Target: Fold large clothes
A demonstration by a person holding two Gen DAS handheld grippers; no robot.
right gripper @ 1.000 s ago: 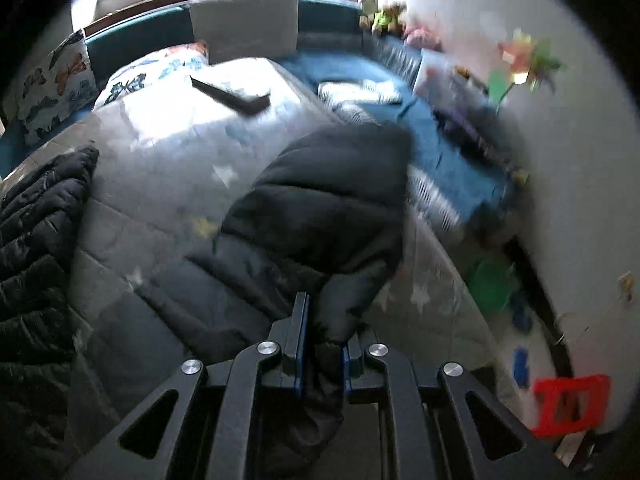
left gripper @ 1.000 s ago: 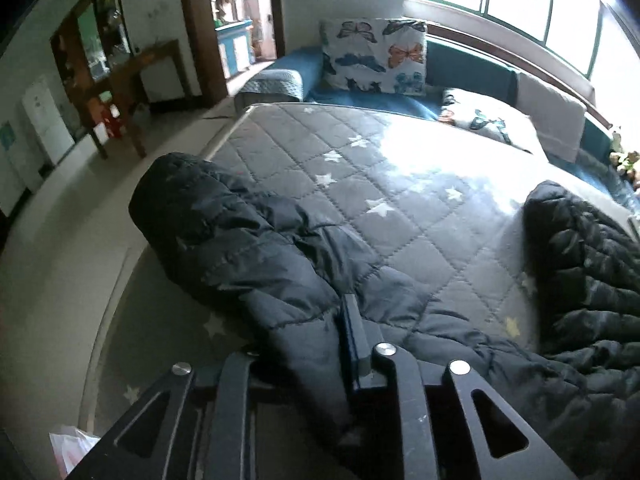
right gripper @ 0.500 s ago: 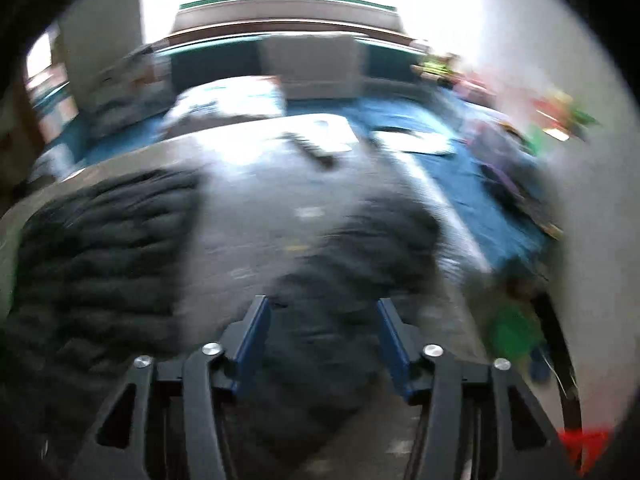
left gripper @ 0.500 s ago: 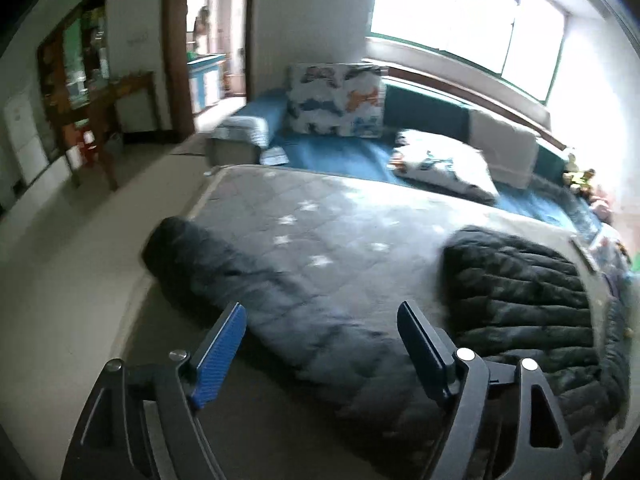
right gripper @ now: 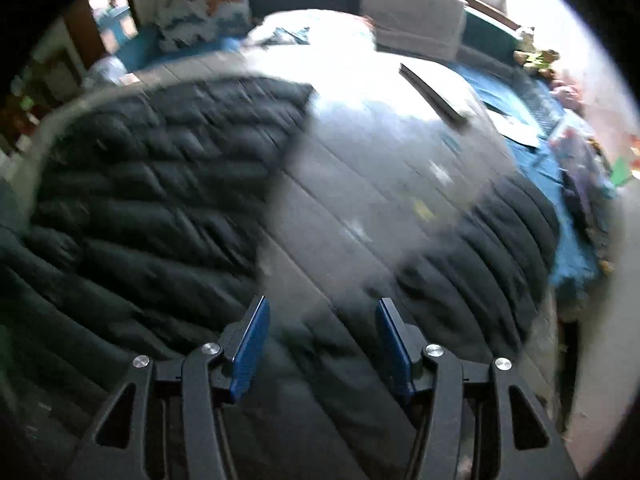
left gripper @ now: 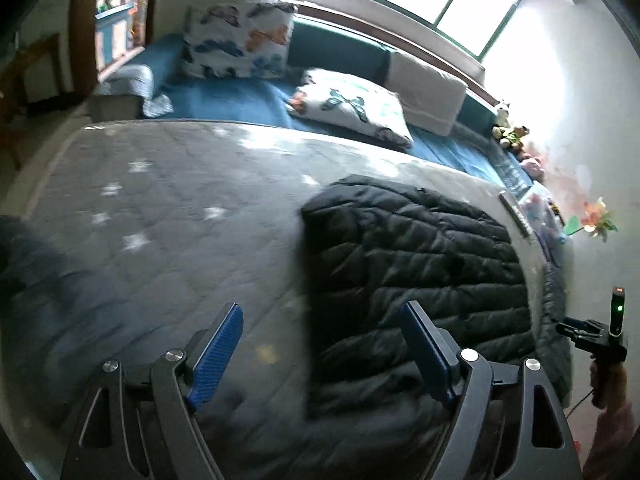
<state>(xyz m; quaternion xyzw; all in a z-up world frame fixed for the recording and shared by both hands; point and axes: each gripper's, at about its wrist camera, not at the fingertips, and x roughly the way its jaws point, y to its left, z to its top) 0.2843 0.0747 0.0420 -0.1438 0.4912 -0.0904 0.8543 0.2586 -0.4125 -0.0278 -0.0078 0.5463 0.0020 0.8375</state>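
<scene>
Both grippers are seen with blue-padded jaws spread apart and nothing held between them: the left gripper point(left gripper: 320, 344) and the right gripper point(right gripper: 322, 340). One grey star-quilted bed cover point(left gripper: 168, 208) is spread ahead of both. One black puffer jacket point(left gripper: 412, 264) is laid on it, ahead and to the right of the left gripper; in the right wrist view its quilted body point(right gripper: 152, 184) is ahead and to the left, while a sleeve runs ahead-right and its near part passes under the open jaws. Two butterfly pillows point(left gripper: 236, 40) point(left gripper: 352, 104) are counted far ahead. One dark flat object point(right gripper: 434, 94), possibly a remote, is too blurred to identify. One further sleeve, at the left gripper's left, is cut off and smeared.
</scene>
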